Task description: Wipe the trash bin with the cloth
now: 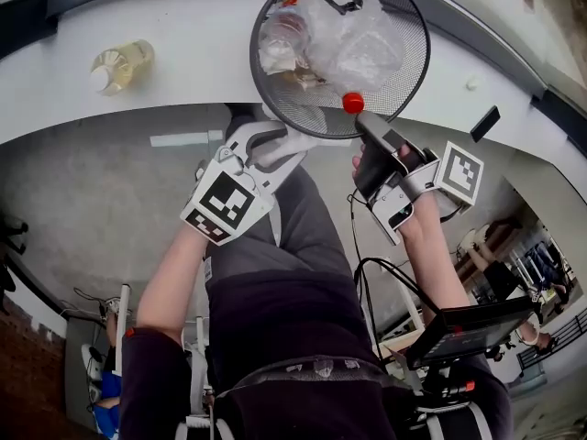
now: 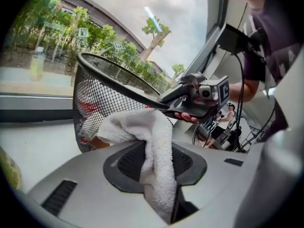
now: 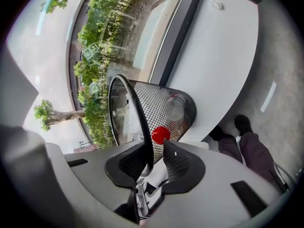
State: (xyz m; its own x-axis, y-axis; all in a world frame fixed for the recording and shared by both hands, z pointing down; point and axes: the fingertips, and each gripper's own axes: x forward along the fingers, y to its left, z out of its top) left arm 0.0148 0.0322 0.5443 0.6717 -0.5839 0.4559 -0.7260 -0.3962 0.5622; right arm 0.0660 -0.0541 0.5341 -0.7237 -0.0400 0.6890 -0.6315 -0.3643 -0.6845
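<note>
Right gripper (image 3: 153,152) is clamped on the rim of the mesh trash bin (image 1: 307,108), holding it tipped with its mouth towards me at the edge of the white counter (image 1: 183,71). Left gripper (image 1: 280,145) is pinched tight on the white cloth (image 2: 152,137). The bin's outer wall lies just ahead of the cloth and slightly left, below the rim, so the wiping falls to my left hand.
</note>
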